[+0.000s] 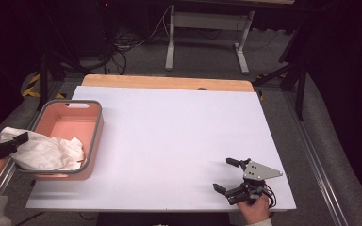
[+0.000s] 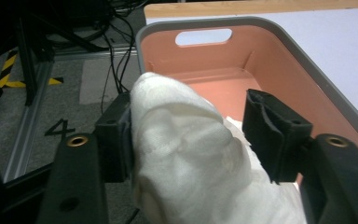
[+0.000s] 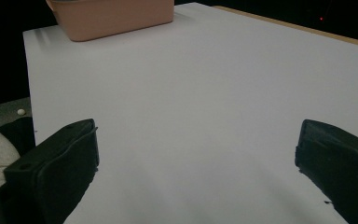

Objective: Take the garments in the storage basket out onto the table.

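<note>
Seen from the high view, a pink bin (image 1: 92,136) with a grey rim sits at the left edge of a white table (image 1: 179,141), and a crumpled white cloth (image 1: 47,151) lies over its near-left corner, partly inside. The left gripper (image 1: 10,142) meets the cloth at that outer end, though this view does not settle how its jaws stand. Near the table's front right corner the right gripper (image 1: 231,175) rests with its jaws spread wide and nothing between them.

In the left gripper view, the cloth (image 2: 186,154) bulges up between the two black jaws, which stand partly open; one presses its side, the other sits just off it. The bin (image 2: 279,70) lies beyond.

In the right gripper view, the jaws stand far apart over bare table (image 3: 200,93), the bin (image 3: 116,16) well ahead.
</note>
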Motion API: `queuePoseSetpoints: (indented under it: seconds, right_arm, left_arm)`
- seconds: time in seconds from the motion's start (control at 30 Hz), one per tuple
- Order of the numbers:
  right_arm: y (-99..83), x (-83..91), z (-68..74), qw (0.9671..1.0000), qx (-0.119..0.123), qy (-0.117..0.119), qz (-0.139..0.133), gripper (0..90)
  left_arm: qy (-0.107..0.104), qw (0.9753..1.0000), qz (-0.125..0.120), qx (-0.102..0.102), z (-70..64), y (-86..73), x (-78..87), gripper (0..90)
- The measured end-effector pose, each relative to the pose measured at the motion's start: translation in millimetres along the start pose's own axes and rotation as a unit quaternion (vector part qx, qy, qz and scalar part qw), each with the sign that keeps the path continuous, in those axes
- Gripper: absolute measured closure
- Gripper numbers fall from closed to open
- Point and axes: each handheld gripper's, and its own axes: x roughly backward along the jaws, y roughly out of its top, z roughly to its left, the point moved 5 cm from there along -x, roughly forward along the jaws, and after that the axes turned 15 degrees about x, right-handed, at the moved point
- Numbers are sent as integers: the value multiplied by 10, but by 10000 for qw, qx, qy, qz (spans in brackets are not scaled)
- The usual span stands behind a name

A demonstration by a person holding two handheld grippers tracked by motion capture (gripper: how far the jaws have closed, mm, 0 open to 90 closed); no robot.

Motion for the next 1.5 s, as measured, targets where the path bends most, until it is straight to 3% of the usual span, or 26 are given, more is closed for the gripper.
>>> queuePoseSetpoints:
  seconds: [0.27,0.7,1.1,1.2,1.33,1.5]
  right_arm:
    - [-1,3,-2,10000,0,-1,-4,1]
    - [3,7,-1,10000,-5,22,-30,1]
    - [4,8,0,10000,-2,35,-41,1]
    - [3,8,0,10000,-5,38,-43,1]
    - [5,7,1,10000,1,46,-47,1]
    - [4,7,1,10000,5,42,-37,1]
  left_arm:
    - [-76,9988,393,-298,-103,-55,-90,448]
    - [-254,9940,961,-448,-211,-177,-267,397]
    - [-95,9858,1504,-742,-262,-284,-421,322]
    - [-71,9849,1563,-743,-275,-299,-443,313]
    - [-44,9810,1758,-822,-291,-338,-498,302]
    - [22,9783,1922,-774,-289,-357,-533,284]
